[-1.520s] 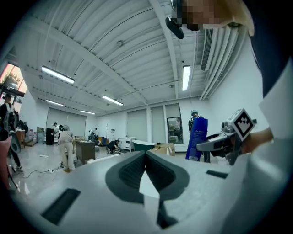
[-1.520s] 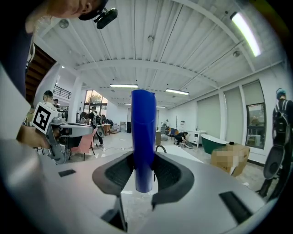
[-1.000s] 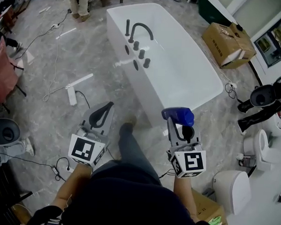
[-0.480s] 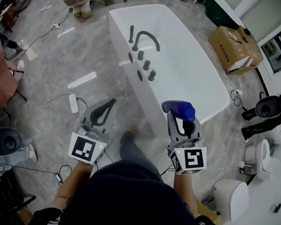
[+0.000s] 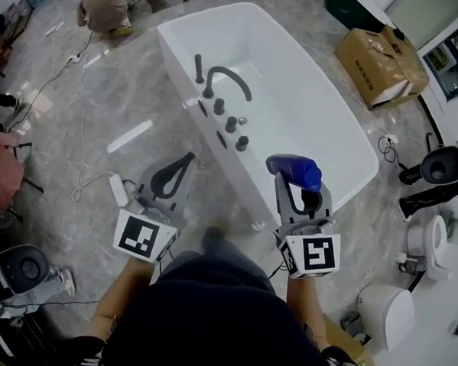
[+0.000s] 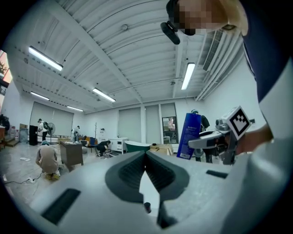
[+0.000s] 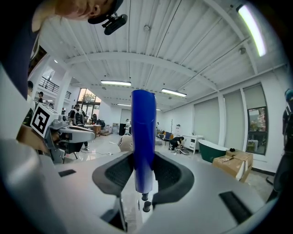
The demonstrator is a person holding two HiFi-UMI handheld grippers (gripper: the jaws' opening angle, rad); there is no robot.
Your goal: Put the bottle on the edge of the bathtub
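**Blue bottle held at the tub's near end**

A grey marbled floor (image 5: 141, 97) strung with cables fills the head view. One white bathtub (image 5: 294, 105) slants across it, its basin showing only plain white. Along the tub's left rim stand a dark arched spout (image 5: 228, 77), one upright handset (image 5: 198, 66) and three round knobs in a row. Beyond the tub's far right side sits a cardboard box (image 5: 377, 56). Its flaps are partly lifted, but I cannot make out what is in it. Two white toilets (image 5: 387, 313) stand at the right edge, and one person (image 5: 100, 3) crouches at the top left.

I hold two tongs. My right tongs (image 5: 298, 188) pinch the one blue bottle (image 5: 291, 168) between their pads. From the head view the bottle shows against the near end of the tub, up in the air and not resting on the rim. My left tongs (image 5: 188, 159) are pressed together on nothing, and they hang over the floor to the left of the tub.

Only the gripper views give the room at eye level, with a ribbed white ceiling, strip lights and people working far off. They also show a second, dark green tub (image 7: 222, 150) that the head view misses. The right gripper view shows the bottle as a narrow upright edge between the pads. The left gripper view catches its broad labelled face, with my right tongs clamped at its foot.
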